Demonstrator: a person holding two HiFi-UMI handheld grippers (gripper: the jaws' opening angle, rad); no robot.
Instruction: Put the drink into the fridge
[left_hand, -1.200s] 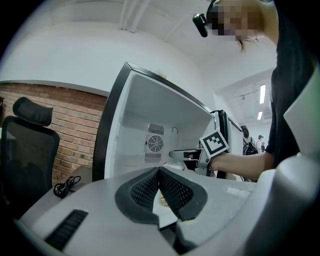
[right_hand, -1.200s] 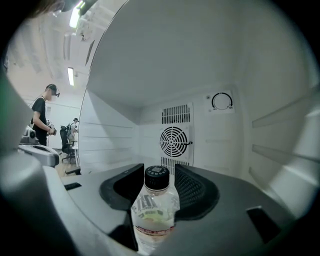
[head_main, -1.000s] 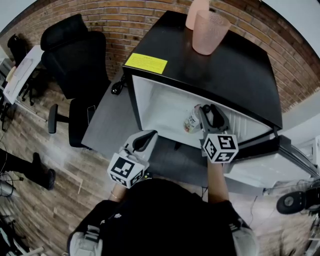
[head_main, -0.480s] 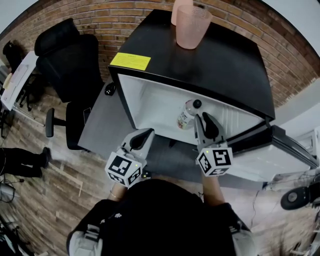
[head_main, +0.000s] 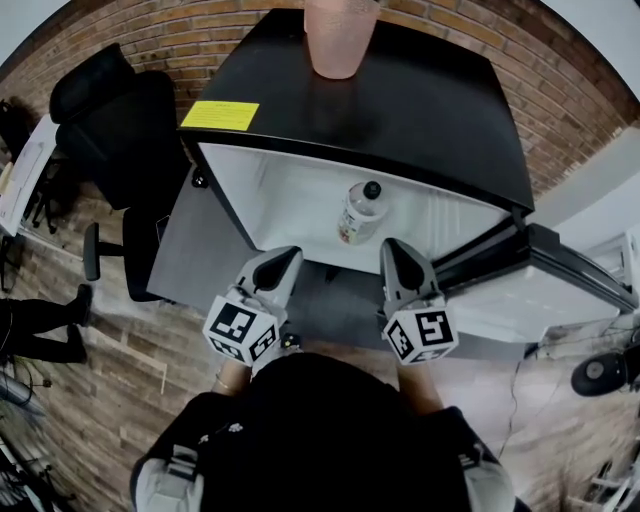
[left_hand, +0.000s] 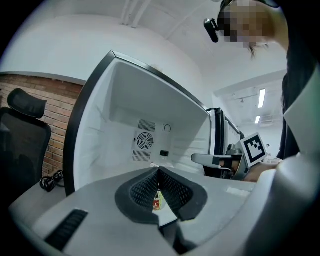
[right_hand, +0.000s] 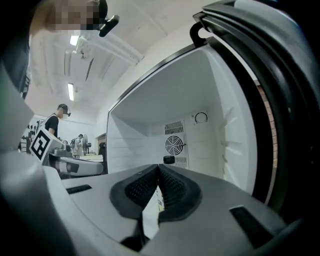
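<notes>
This looks like an office or lab workroom, not a home. A red brick wall (head_main: 140, 35) backs a floor of wooden planks (head_main: 90, 400), where black wheeled office chairs (head_main: 125, 120) stand beside a white-topped desk (head_main: 25, 160). A small black fridge with a white inside (head_main: 430, 100) sits low on that floor. The right gripper view shows white ceiling strip lights (right_hand: 70, 91) and another person (right_hand: 53, 124) standing across an open white room.

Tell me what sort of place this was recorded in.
Probably an office or lab workspace, not a home kitchen. An office chair stands near a brick wall, a small open fridge holds one drink, and the right gripper view shows another person in a bright room with strip lights.
</notes>
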